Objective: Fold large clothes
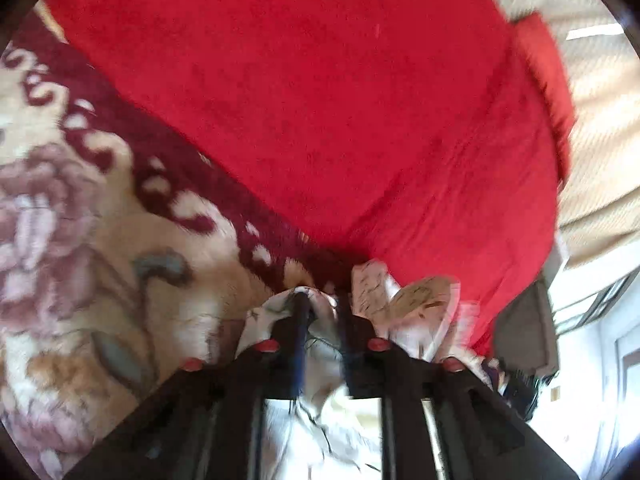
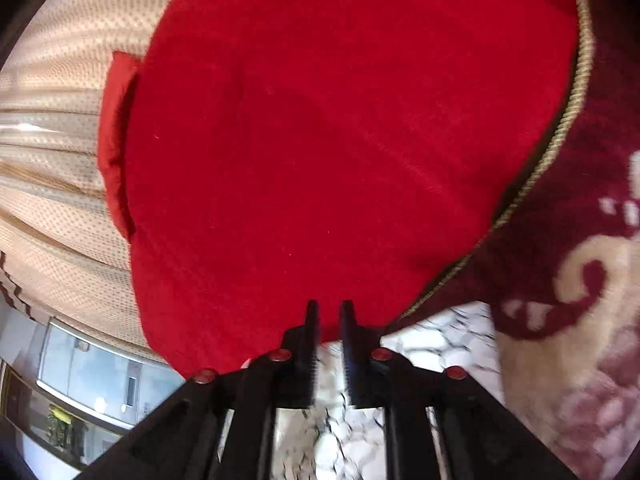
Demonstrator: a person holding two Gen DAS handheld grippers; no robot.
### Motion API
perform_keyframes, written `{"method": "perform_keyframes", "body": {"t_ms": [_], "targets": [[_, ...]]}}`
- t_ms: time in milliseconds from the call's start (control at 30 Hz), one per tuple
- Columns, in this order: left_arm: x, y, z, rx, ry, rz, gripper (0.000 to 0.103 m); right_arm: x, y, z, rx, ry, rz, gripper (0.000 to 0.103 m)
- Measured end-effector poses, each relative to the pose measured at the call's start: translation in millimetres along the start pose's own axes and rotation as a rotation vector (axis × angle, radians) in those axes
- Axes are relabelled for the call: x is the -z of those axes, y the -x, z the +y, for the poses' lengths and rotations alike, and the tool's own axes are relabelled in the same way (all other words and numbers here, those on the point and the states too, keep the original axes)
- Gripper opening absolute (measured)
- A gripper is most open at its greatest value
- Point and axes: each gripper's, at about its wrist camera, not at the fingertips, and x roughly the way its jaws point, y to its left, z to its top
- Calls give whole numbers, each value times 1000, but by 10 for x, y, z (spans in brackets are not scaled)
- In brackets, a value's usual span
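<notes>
A white garment with thin dark line print [image 1: 416, 308] bunches around my left gripper [image 1: 324, 300]. The black fingers are close together with its cloth pinched between them, over a red blanket [image 1: 320, 100]. In the right wrist view the same white printed garment [image 2: 436, 344] lies under and behind my right gripper [image 2: 329, 306]. Its fingers stand a narrow gap apart, with no cloth visible between the tips, at the near edge of the red blanket [image 2: 320, 140].
A cream and maroon floral blanket [image 1: 80, 240] covers the bed beside the red one, also in the right wrist view [image 2: 580, 280]. A beige curtain [image 2: 52, 160] hangs beyond the bed. A window [image 1: 608, 340] and furniture stand to the side.
</notes>
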Motion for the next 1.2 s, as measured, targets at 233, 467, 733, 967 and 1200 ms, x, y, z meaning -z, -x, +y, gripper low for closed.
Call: {"method": "perform_keyframes", "body": {"t_ms": [233, 467, 733, 967, 1200], "targets": [[553, 648, -531, 17, -238, -4, 48, 761, 535, 718, -6, 400, 152, 35], [1253, 21, -1165, -7, -403, 251, 50, 1807, -7, 1259, 69, 686, 472, 35], [443, -953, -1234, -236, -249, 91, 50, 1406, -1117, 1244, 211, 577, 342, 35], [476, -462, -726, -292, -201, -56, 50, 1224, -419, 1071, 115, 530, 159, 35], [1064, 198, -367, -366, -236, -115, 49, 1688, 88, 908, 277, 705, 301, 35]]}}
